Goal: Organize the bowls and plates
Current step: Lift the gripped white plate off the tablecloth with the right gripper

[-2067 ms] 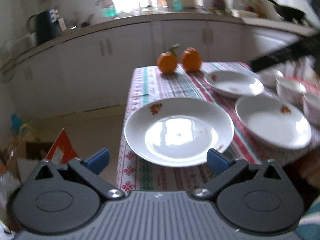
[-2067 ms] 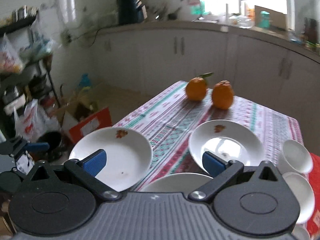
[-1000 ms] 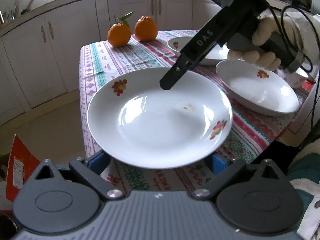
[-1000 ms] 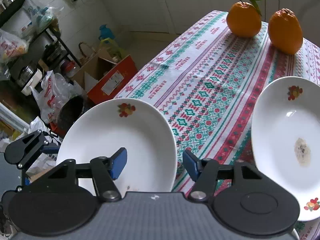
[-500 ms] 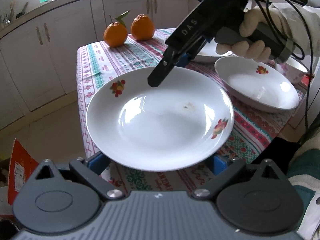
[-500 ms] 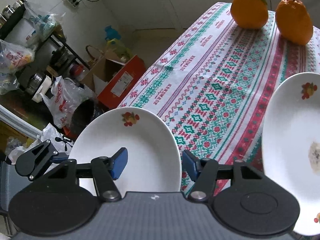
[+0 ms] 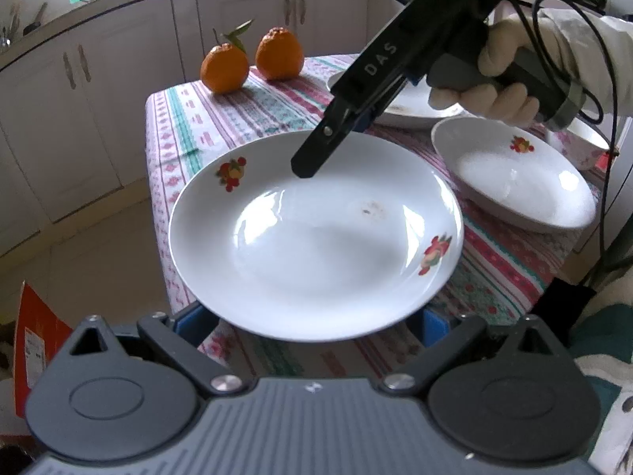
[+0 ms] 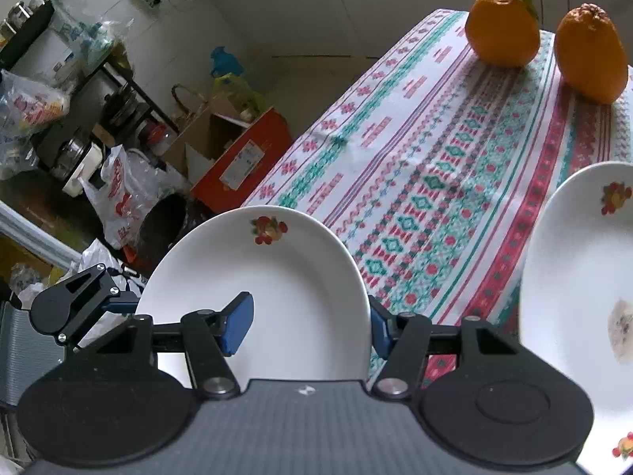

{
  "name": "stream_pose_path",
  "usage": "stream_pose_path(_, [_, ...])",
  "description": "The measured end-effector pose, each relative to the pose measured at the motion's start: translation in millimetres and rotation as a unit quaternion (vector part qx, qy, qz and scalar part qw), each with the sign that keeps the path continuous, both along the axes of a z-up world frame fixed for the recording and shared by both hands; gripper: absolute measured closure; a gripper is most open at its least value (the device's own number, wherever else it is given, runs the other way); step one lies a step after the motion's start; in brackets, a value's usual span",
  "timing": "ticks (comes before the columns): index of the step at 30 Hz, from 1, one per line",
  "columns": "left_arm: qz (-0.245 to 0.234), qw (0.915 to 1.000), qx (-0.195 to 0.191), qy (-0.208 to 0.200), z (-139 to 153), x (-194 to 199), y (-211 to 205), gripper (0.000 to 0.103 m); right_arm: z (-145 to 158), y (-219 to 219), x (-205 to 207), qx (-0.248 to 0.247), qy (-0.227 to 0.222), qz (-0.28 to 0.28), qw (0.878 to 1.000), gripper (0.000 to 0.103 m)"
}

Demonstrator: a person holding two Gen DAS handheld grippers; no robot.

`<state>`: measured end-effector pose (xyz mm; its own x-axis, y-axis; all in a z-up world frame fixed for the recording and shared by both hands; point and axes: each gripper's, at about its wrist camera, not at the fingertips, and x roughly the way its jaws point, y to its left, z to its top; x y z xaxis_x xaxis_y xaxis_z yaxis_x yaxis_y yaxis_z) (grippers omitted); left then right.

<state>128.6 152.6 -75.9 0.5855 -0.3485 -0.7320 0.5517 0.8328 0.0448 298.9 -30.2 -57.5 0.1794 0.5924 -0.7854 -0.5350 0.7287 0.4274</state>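
Note:
A white plate (image 7: 316, 237) with fruit decals sits at the near left corner of the table, its rim past the edge. My right gripper (image 8: 308, 330) is shut on its rim, one pad inside the plate (image 8: 257, 289) and the other outside. From the left wrist, the right gripper (image 7: 328, 146) comes down over the far rim, held by a gloved hand (image 7: 498, 91). My left gripper (image 7: 312, 320) stands open and wide at the near rim, which hides its fingertips. Another plate (image 7: 514, 182) lies to the right. A third plate (image 7: 395, 114) lies behind the right gripper.
Two oranges (image 7: 225, 67) (image 7: 279, 53) stand at the far end of the patterned tablecloth (image 7: 237, 118). A small bowl (image 7: 581, 146) sits at the right edge. On the floor to the left are a red box (image 8: 245, 158), bags and a cluttered shelf (image 8: 59, 99).
Both grippers have come in close to the near plate. The right jaws narrowed around its rim and slid a little left along it. Over the last half second nothing moved.

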Motion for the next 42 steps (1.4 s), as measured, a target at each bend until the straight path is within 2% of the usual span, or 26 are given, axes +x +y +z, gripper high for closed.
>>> stream_pose_path(15, [-0.014, 0.9999, 0.006, -0.004, -3, 44, -4, 0.004, -2, -7, 35, -0.001, -0.016, -0.035, 0.999, 0.037])
stream_pose_path(39, [-0.016, 0.9998, 0.006, -0.009, -4, 49, -4, 0.004, -7, -2, 42, -0.018, -0.038, -0.042, 0.998, 0.037])
stream_pose_path(41, [-0.016, 0.9998, 0.007, -0.008, -4, 48, -4, 0.004, -7, 0, 42, -0.019, -0.038, -0.038, 0.998, 0.033])
stream_pose_path(42, [-0.016, 0.9998, 0.007, -0.009, -4, 48, -4, 0.004, -7, 1, 42, -0.018, -0.037, -0.035, 0.999, 0.027])
